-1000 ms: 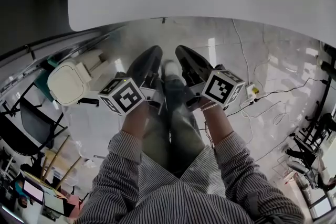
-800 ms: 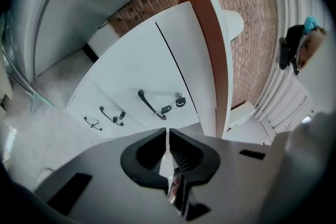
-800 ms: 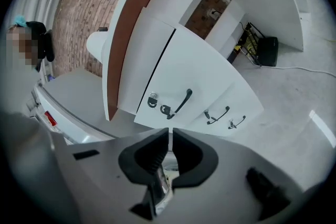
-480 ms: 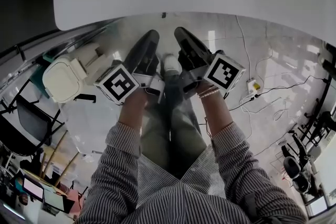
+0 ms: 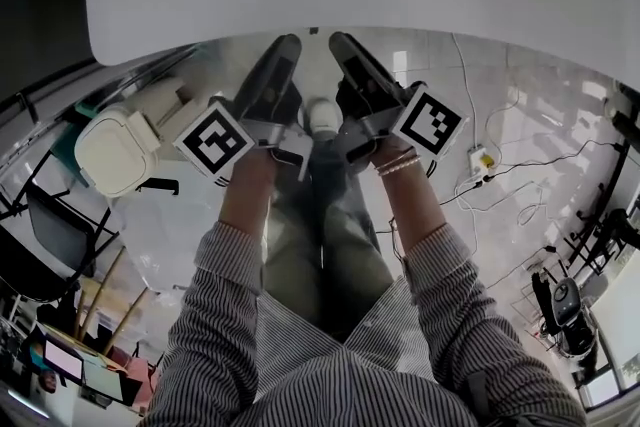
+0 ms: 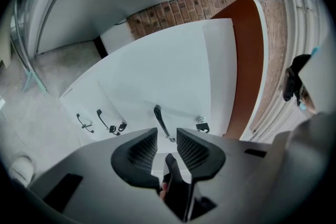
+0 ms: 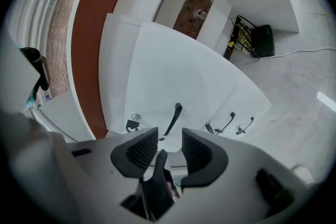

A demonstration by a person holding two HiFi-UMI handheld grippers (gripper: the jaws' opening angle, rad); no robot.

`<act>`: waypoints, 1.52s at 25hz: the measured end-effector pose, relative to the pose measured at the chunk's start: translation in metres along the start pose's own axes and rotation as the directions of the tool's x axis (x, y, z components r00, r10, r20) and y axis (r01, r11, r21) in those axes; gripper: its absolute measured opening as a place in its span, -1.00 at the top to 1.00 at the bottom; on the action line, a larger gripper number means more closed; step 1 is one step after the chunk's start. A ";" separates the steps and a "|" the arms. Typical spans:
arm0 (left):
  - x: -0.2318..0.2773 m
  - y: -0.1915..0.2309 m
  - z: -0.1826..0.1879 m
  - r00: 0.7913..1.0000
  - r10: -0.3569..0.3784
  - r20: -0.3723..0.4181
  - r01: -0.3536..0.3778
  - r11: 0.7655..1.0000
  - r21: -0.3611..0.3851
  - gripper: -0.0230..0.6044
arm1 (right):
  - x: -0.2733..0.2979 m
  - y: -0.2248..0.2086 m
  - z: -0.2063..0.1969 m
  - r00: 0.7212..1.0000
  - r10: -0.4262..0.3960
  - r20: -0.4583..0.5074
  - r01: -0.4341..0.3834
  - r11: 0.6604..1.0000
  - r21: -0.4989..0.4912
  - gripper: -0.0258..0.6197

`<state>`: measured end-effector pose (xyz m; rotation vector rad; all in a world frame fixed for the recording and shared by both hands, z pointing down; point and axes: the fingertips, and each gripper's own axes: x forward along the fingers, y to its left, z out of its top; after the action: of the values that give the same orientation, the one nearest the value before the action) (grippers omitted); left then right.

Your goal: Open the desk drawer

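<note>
Left claw and right claw advanced side-by-side, jaws just opening.

L gripper beside R gripper, drawer handle ahead of both.

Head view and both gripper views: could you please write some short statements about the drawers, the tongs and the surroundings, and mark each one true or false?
1. The left tongs grip a drawer handle. False: their jaws stand apart, having just been opening, with nothing between them. The handle lies ahead, untouched.
2. The right tongs are open and empty. True; their jaws have also just been opening.
3. The drawer fronts are white with black handles. True.
4. The person's sleeves are plain black. False: they are striped.
5. Cables lie on the floor. True.
</note>
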<state>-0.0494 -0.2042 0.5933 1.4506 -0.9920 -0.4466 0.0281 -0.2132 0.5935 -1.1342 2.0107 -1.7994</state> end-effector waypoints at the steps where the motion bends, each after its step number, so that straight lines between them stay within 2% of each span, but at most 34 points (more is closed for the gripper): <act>1: 0.001 0.000 0.001 1.000 -0.005 0.006 0.005 1.000 -0.016 0.60 | 0.001 0.000 0.001 1.000 0.005 0.006 -0.005 1.000 0.009 0.48; 6: 0.011 0.002 0.003 1.000 -0.002 0.006 0.002 1.000 -0.031 0.50 | 0.009 0.001 0.007 0.999 0.034 0.005 -0.033 0.999 0.000 0.44; 15: 0.024 0.012 0.016 0.999 -0.043 0.004 0.043 0.998 -0.040 0.50 | 0.028 -0.019 0.013 0.997 0.042 0.066 -0.050 0.990 0.130 0.44; 20: 0.025 0.018 0.022 0.999 -0.033 0.028 0.035 0.998 -0.061 0.51 | 0.036 -0.015 0.012 0.995 0.073 0.073 -0.083 0.986 0.143 0.44; 23: 0.025 0.019 0.021 0.998 -0.042 0.037 0.044 0.996 -0.075 0.55 | 0.040 -0.013 0.011 0.993 0.095 0.072 -0.105 0.983 0.152 0.57; 27: 0.025 0.016 0.021 0.996 -0.074 0.054 0.078 0.994 -0.080 0.71 | 0.040 -0.012 0.011 0.989 0.118 0.092 -0.132 0.977 0.170 0.75; 38: 0.029 0.011 0.019 0.989 -0.103 0.105 0.116 0.985 -0.125 0.78 | 0.036 -0.013 0.016 0.977 0.130 0.169 -0.163 0.967 0.195 0.80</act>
<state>-0.0516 -0.2367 0.6084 1.3793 -0.9453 -0.6569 0.0190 -0.2480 0.6137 -1.0014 1.7252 -1.7413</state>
